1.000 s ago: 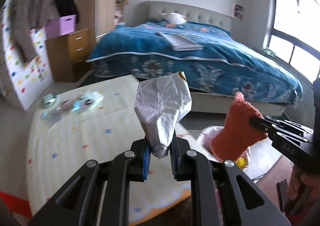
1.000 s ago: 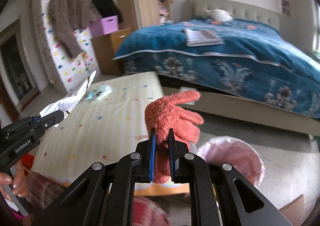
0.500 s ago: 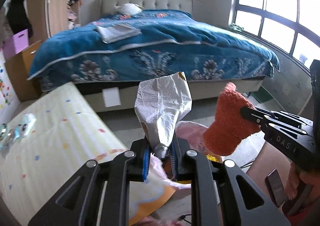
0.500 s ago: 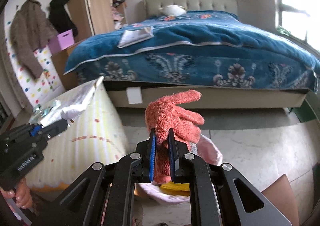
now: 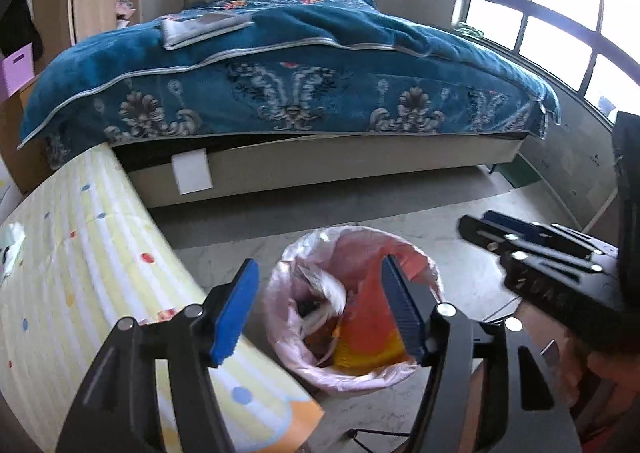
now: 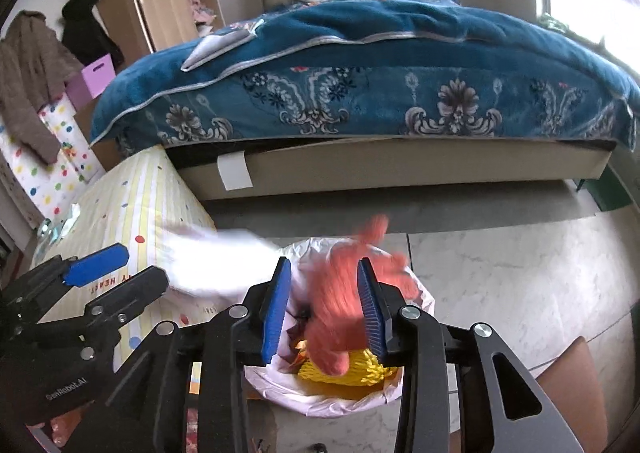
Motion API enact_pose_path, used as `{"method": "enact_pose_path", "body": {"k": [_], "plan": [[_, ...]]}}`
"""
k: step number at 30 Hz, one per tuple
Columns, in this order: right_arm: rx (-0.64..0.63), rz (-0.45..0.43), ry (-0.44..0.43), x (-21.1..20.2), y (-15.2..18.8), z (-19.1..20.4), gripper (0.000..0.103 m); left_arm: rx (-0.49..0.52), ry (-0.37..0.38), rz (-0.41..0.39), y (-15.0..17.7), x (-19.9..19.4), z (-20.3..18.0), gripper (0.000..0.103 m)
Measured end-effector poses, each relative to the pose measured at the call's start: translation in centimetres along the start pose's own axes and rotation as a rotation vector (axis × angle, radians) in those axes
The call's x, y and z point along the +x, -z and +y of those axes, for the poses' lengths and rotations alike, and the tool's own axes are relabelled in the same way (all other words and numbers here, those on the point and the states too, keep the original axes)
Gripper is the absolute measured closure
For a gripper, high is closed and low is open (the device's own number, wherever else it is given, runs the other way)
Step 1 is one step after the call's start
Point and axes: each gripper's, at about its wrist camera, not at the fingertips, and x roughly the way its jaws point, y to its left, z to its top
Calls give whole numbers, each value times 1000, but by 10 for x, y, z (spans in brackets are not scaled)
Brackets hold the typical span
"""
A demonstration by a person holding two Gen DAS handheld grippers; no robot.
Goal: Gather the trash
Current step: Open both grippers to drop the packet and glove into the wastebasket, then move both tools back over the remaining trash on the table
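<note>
A trash bin lined with a pink bag stands on the floor, right below both grippers. My left gripper hangs over it, its jaws opening wide with nothing between them. The white wrapper is a blur inside the bin mouth; in the right wrist view the wrapper streaks from the left gripper towards the bin. My right gripper is opening too. The orange knit glove drops loose and blurred between its pads. The right gripper shows bare at the right.
A yellow striped, dotted mat lies raised at the left, its corner beside the bin. Behind the bin runs a bed with a blue cover. Yellow trash sits in the bin. A brown surface is at lower right.
Both grippers swung right from over the mat and sank above the bin. Both opened; the white wrapper and the orange glove left the jaws and fall into the bin.
</note>
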Motion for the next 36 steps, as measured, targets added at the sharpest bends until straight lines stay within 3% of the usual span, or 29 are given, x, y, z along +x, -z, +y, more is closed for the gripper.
{"method": "enact_pose_path", "body": {"k": [8,14,23,36], "plan": [[-14,-35,-30,-23,3,12,67,-30,-85,-43,13,-41,31,35],[-67,-41,-83,-33,2,45,67,-57,-158,-60,33,-77,60,33],[-208,8,-183,-37,7,131,67,-157,-299,-98,68,-138,132,28],[-429,60,-296,-8,21,284,67,-377,-532,-97,121,-196,282,25]]}}
